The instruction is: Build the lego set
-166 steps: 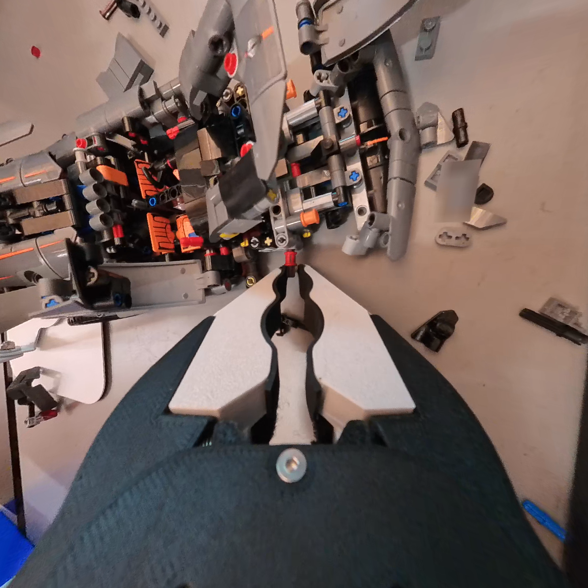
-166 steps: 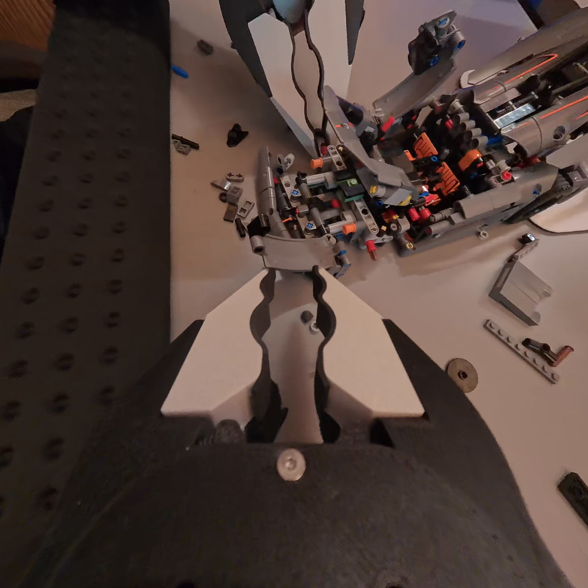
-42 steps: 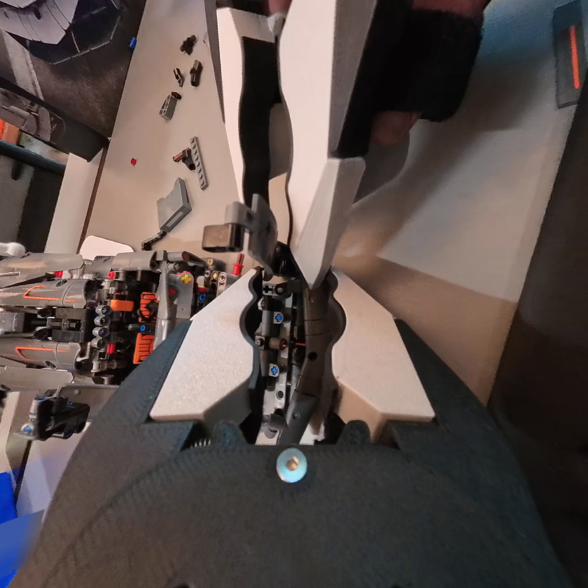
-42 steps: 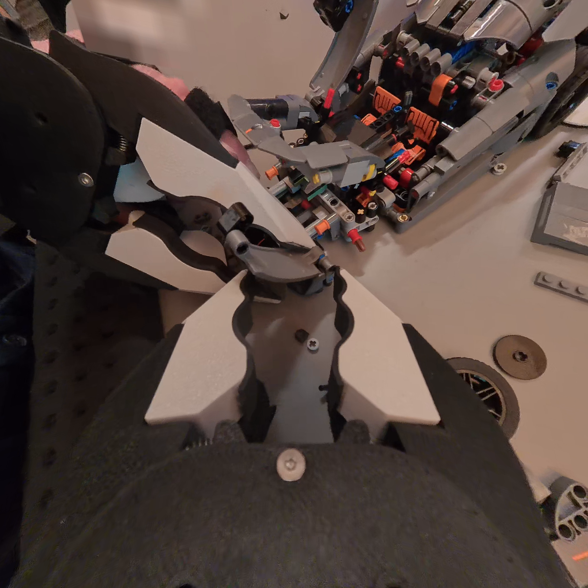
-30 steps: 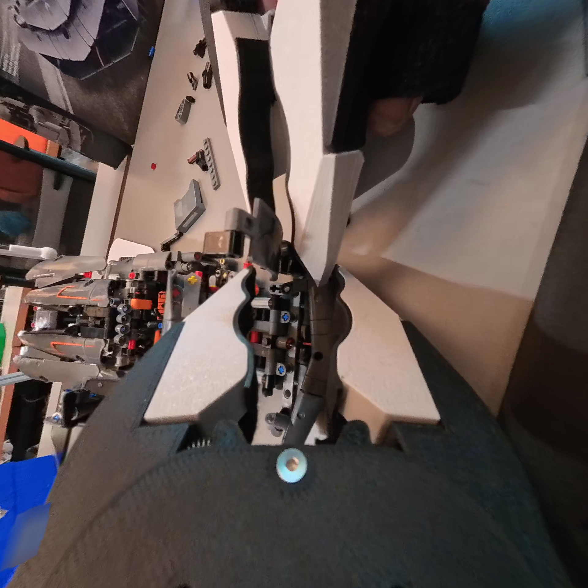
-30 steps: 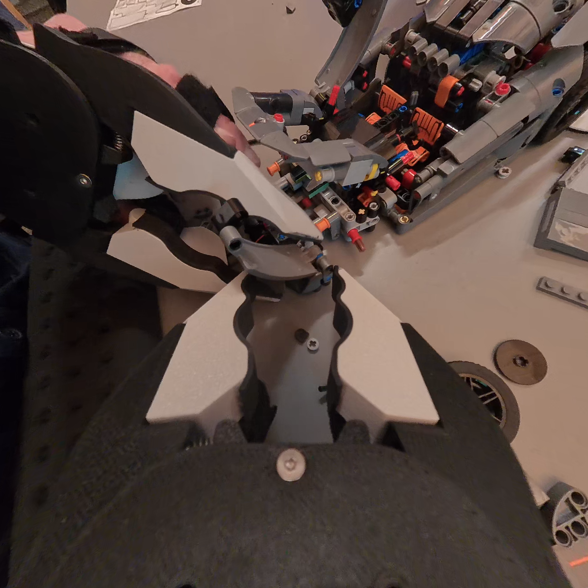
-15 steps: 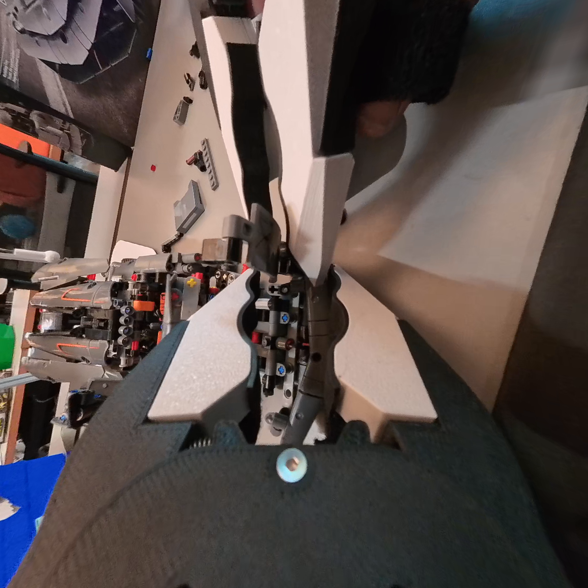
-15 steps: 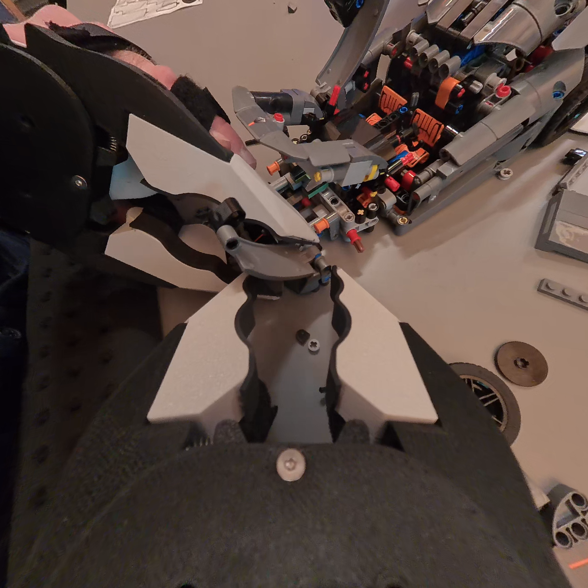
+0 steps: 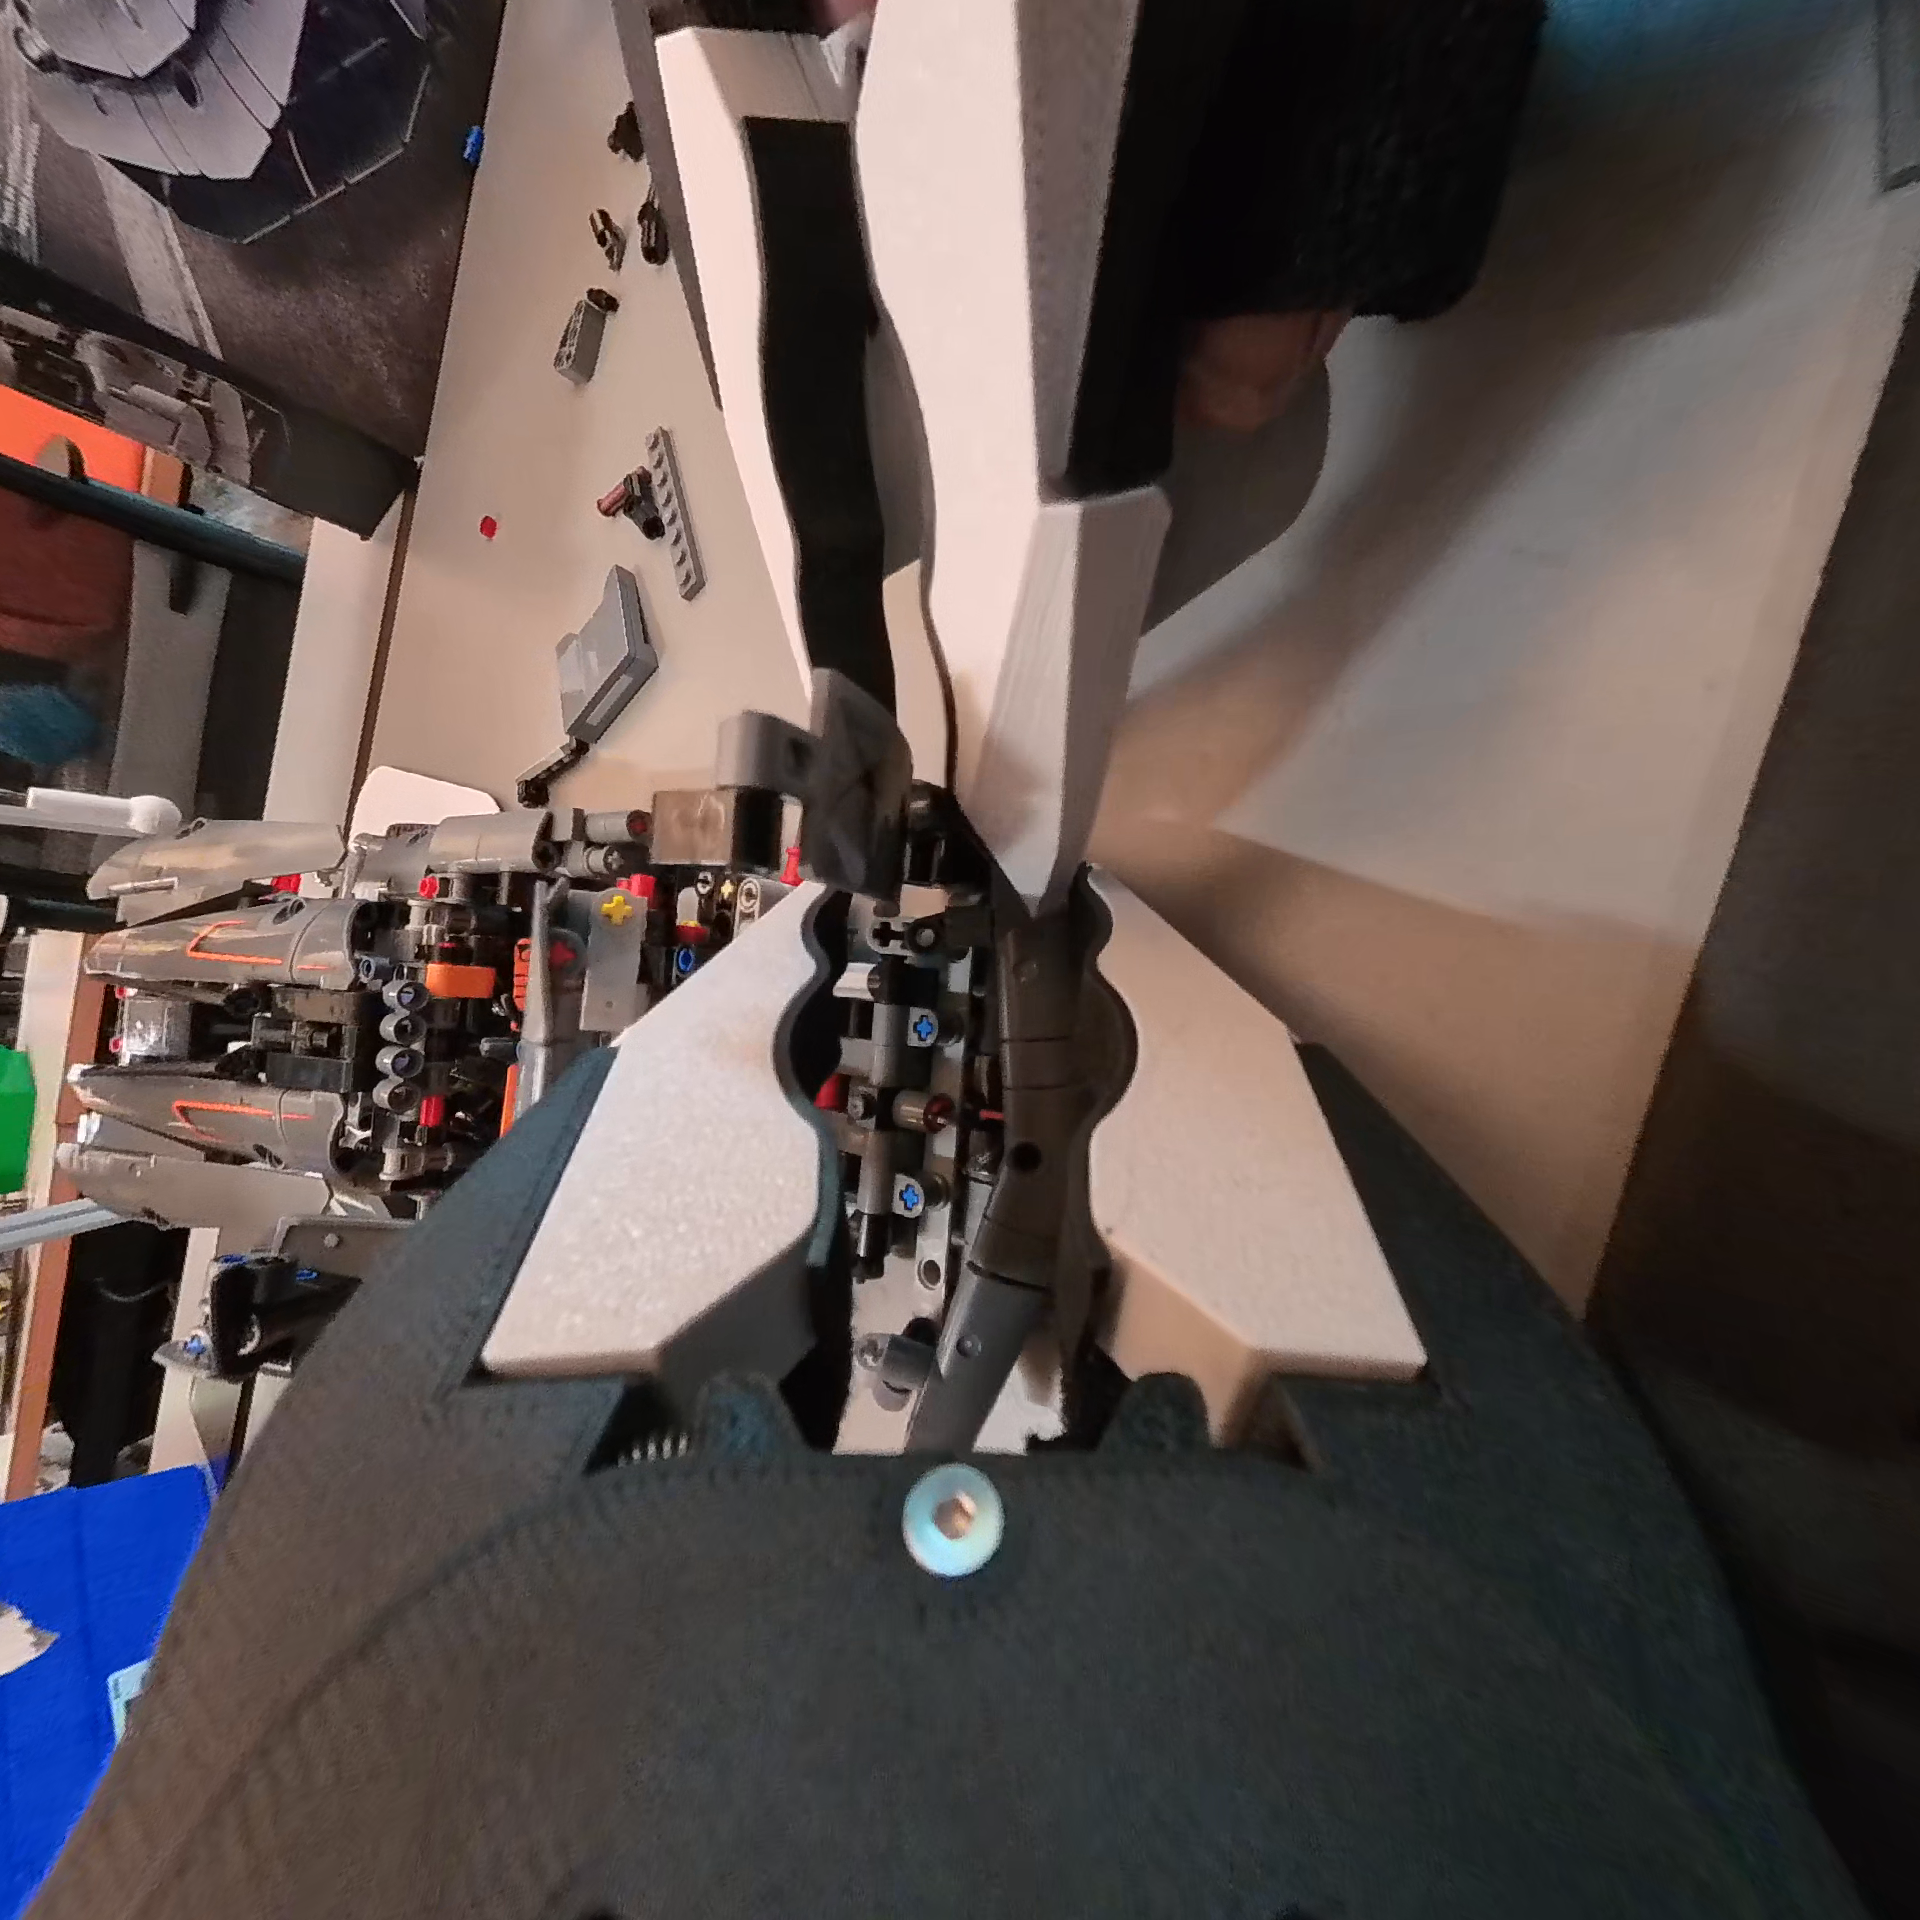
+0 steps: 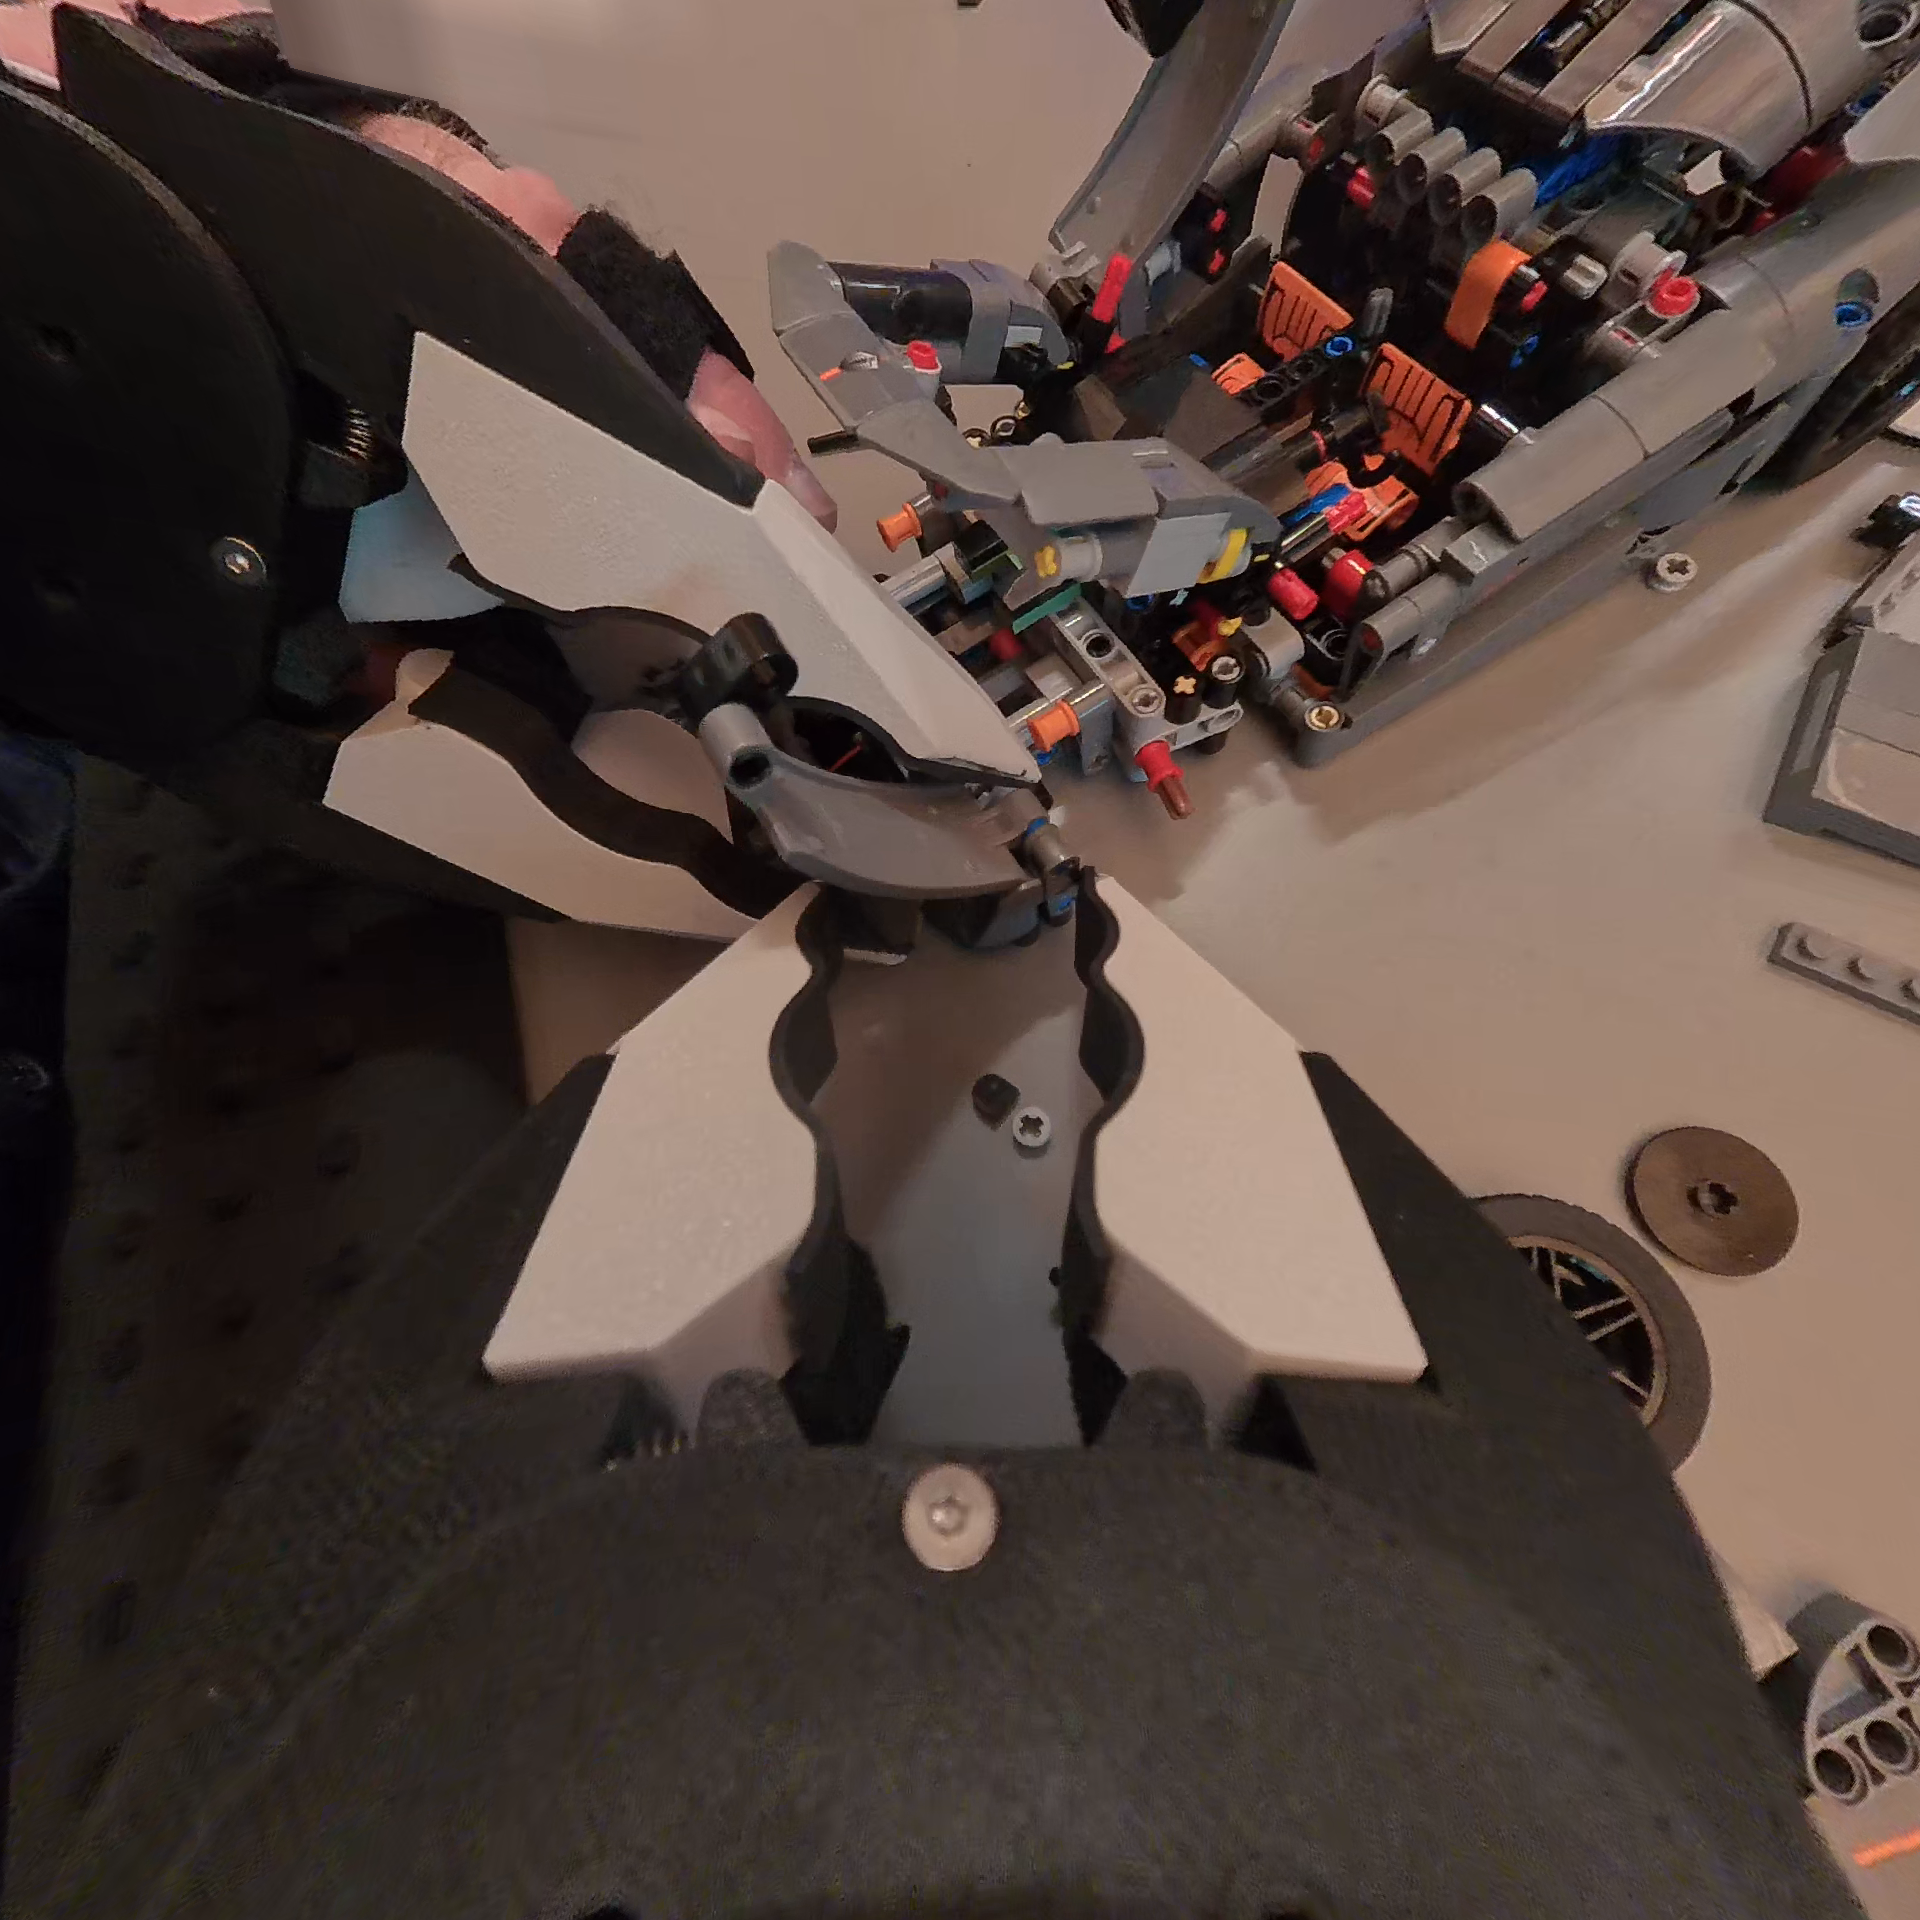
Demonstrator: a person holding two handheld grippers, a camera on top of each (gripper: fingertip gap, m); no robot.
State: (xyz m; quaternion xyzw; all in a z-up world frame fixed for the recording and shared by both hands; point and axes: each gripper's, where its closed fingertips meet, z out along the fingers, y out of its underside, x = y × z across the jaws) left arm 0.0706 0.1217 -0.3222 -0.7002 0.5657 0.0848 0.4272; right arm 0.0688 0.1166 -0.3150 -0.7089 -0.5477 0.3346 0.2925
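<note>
The lego model (image 10: 1351,436) lies on the table (image 10: 1455,935), its near end lifted. The left gripper (image 9: 951,914) has its fingers closed around that end's frame, a curved grey panel (image 10: 873,831) among the parts held. The right gripper (image 10: 945,904) has its fingers spread, tips touching the panel's lower edge. To seat the panel well, hold the left steady and push squarely, so the pins don't skew.
</note>
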